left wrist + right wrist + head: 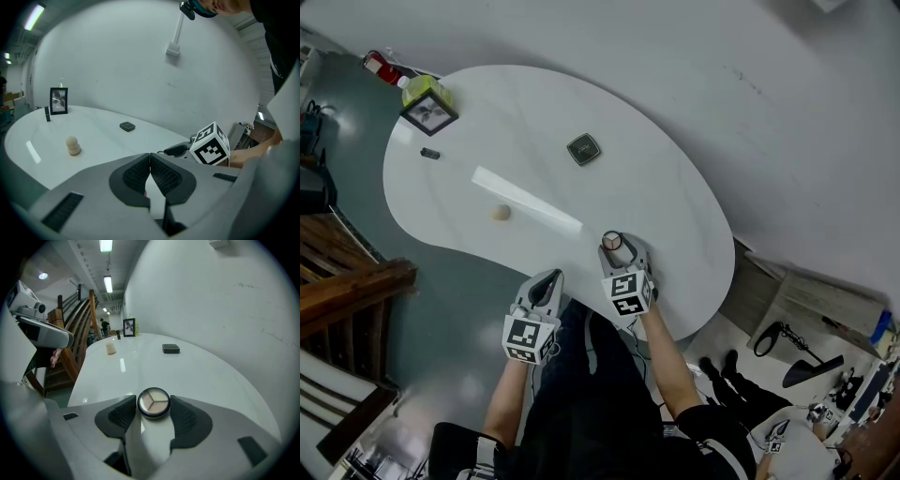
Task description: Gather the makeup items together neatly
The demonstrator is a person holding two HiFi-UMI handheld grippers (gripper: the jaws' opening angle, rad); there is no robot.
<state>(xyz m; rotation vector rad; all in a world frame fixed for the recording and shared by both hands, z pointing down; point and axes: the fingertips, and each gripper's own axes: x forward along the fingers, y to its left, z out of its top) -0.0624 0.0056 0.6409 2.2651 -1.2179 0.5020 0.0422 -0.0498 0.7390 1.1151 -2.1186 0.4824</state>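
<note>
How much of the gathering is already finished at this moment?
Nothing looks gathered yet. In hand: the right gripper is closed on the round compact. Still to do: the square compact, sponge and small black item lie far apart on the table; the left gripper is shut, empty.

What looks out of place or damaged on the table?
Nothing spilled, damaged or tipped. The makeup is just scattered: beige sponge, square compact and small black item lie far apart on the table, round compact gripped by the right gripper.
</note>
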